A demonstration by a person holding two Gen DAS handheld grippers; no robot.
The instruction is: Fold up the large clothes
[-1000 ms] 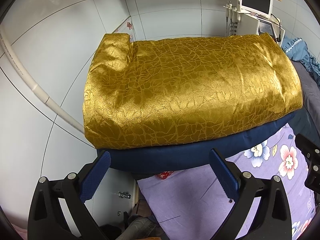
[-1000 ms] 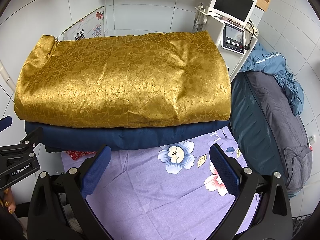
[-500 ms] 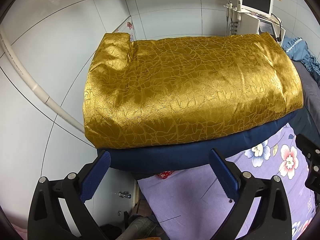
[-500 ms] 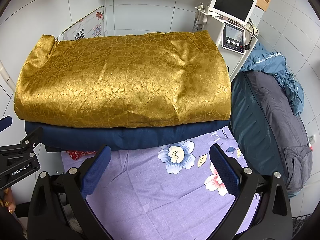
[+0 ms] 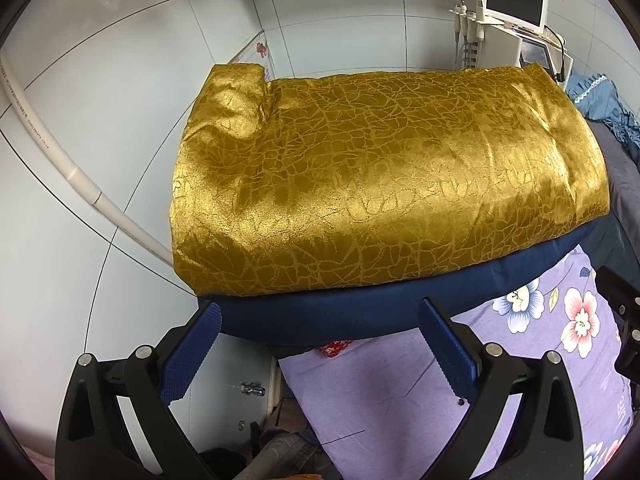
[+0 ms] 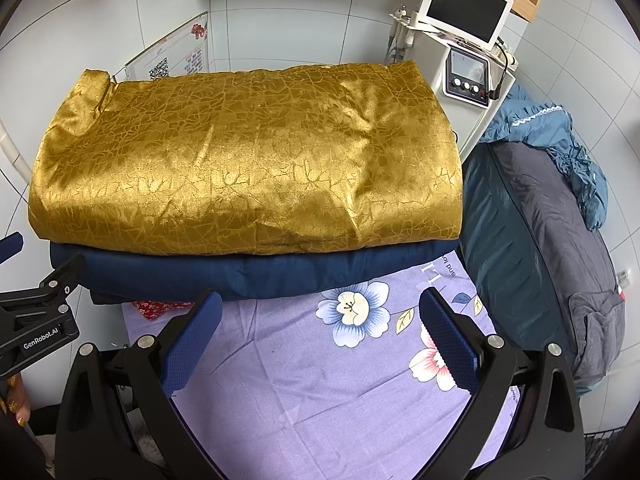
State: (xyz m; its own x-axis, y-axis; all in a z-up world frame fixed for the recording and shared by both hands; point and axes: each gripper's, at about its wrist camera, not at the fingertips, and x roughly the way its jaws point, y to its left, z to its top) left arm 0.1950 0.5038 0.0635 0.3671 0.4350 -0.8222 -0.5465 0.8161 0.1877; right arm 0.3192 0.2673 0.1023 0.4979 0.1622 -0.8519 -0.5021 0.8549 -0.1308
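Gold quilt (image 6: 248, 164) stacked on navy quilt (image 6: 256, 270); grey bedding (image 6: 552, 248) at three o'clock; both grippers (image 5: 320, 344) (image 6: 320, 340) gape empty.

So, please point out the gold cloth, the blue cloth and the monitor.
gold cloth (image 6: 248, 168): right wrist view, middle of top face.
blue cloth (image 6: 248, 274): right wrist view, front folded edge.
monitor (image 6: 466, 8): right wrist view, dark screen.

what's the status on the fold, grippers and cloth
Left gripper open, empty. Right gripper open, empty. Gold cloth folded flat atop navy cloth, on floral sheet. Nothing in the way.
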